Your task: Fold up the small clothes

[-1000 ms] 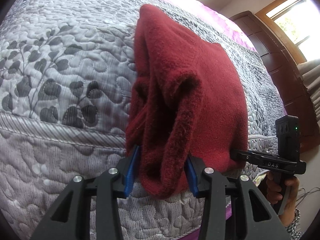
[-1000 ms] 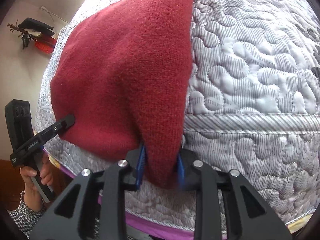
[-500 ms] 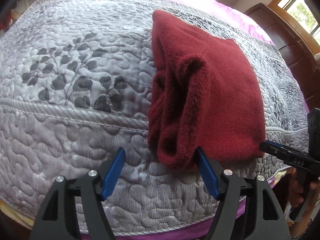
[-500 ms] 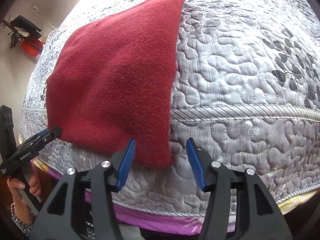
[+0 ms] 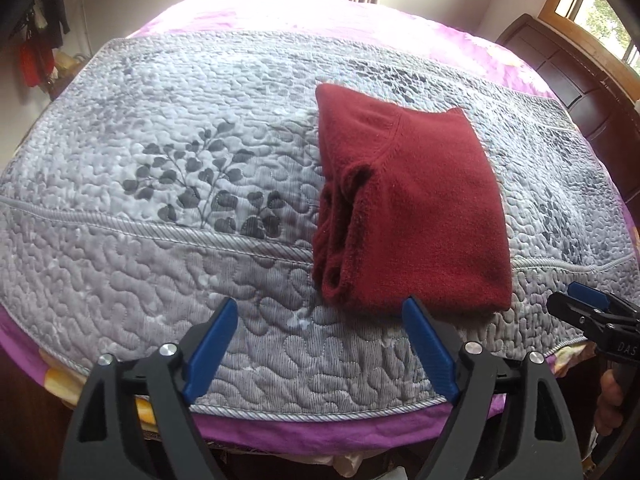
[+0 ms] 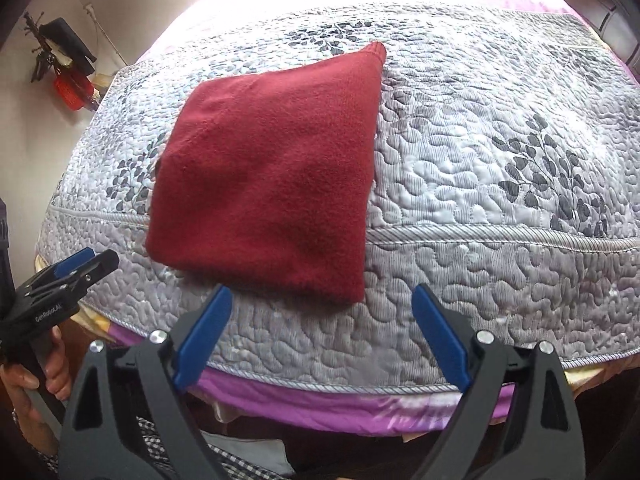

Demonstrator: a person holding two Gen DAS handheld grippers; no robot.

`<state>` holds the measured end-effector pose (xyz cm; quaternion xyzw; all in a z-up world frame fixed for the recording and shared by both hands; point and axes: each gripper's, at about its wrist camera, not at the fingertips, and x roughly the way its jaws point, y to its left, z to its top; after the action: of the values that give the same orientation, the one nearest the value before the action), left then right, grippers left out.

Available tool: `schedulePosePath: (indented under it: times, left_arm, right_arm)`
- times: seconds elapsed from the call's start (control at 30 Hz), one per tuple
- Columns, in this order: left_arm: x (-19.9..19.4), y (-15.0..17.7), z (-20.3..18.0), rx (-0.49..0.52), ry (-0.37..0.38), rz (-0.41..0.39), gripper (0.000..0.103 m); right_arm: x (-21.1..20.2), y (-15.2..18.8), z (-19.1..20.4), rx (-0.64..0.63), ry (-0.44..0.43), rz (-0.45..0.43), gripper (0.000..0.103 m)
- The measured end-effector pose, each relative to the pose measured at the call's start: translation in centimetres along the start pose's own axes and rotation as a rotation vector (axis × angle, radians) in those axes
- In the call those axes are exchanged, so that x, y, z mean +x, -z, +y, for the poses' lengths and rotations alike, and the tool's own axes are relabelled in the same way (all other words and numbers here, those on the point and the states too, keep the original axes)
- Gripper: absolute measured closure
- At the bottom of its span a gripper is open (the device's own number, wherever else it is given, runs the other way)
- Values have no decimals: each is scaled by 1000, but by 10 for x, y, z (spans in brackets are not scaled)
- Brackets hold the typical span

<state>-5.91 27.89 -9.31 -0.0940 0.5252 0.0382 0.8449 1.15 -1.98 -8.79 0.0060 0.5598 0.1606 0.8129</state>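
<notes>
A dark red fleece garment (image 5: 416, 208) lies folded into a rough rectangle on the grey quilted bedspread (image 5: 160, 184), its layered open edges facing left in the left wrist view. In the right wrist view the same garment (image 6: 272, 176) shows a smooth top face. My left gripper (image 5: 320, 308) is open, just short of the garment's near edge, holding nothing. Open too, my right gripper (image 6: 324, 300) hovers in front of the garment's near right corner. Each gripper shows at the edge of the other's view, the right gripper (image 5: 580, 304) and the left gripper (image 6: 84, 264).
The quilt's corded front edge (image 6: 360, 384) runs over a purple sheet (image 5: 320, 432) at the bed's near side. A dark wooden headboard or cabinet (image 5: 576, 72) stands under a window at right. Clothes and bags hang on the left wall (image 6: 68, 72). A hand (image 6: 28, 380) holds the left gripper's handle.
Both grippers were shut on the garment's near corners a second ago. They let go, opened wide and drew back toward the bed's edge; the garment now lies flat on the quilt.
</notes>
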Motion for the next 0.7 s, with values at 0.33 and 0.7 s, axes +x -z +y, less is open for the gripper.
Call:
schedulePosePath:
  times: [0.33,0.7]
  left_arm:
    - [-54,9,-11,36,-67,-92,13]
    - [-81,18,-19,45,-112,-135,11]
  right_arm:
    - [-36,13,24,-27,-4,-45,13]
    - [-57,26,36,-37,8,-66,12]
